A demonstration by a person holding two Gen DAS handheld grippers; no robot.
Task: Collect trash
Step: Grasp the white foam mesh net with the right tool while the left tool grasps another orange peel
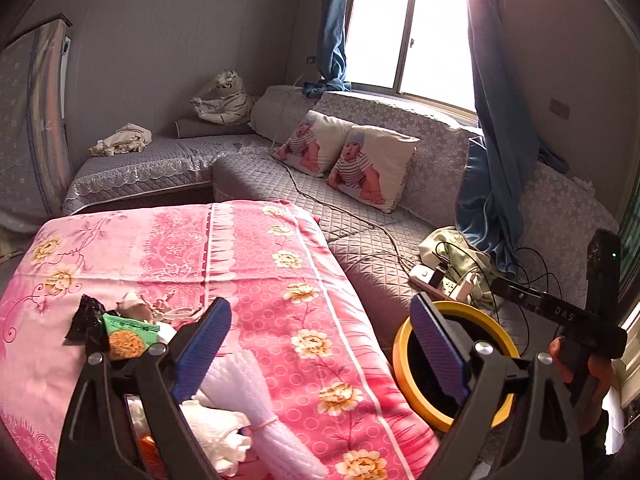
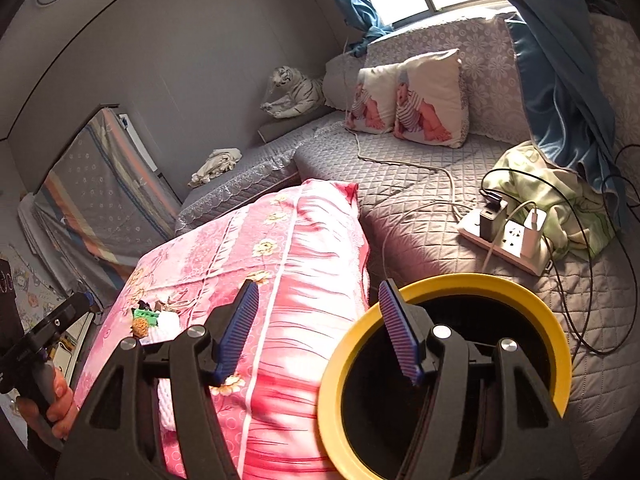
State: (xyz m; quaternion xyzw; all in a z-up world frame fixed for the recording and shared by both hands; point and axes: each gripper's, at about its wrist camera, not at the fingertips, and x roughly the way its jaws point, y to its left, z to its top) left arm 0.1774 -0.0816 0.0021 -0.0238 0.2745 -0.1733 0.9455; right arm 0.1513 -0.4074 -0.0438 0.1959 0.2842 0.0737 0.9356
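Note:
Trash lies on a pink flowered blanket (image 1: 260,264): a black wrapper (image 1: 86,320), a green packet (image 1: 128,334), crumpled tissue (image 1: 136,306) and a tied white foam bundle (image 1: 248,396). My left gripper (image 1: 320,312) hangs open above the blanket with nothing between its blue pads; the foam bundle lies just under its left finger. A yellow-rimmed bin (image 1: 400,348) with a dark inside stands to the right of the blanket. My right gripper (image 2: 318,292) is open and empty, its right finger over the bin's rim (image 2: 440,280). The trash pile (image 2: 146,318) shows small at the left in the right wrist view.
A white power strip (image 2: 508,240) with chargers and black cables lies on the grey quilted sofa (image 2: 420,216) beside the bin, next to a green cloth (image 2: 560,192). Two picture pillows (image 1: 352,164), a plush tiger (image 1: 228,100) and blue curtains (image 1: 496,184) sit further back. A hand (image 2: 56,400) holds the left gripper.

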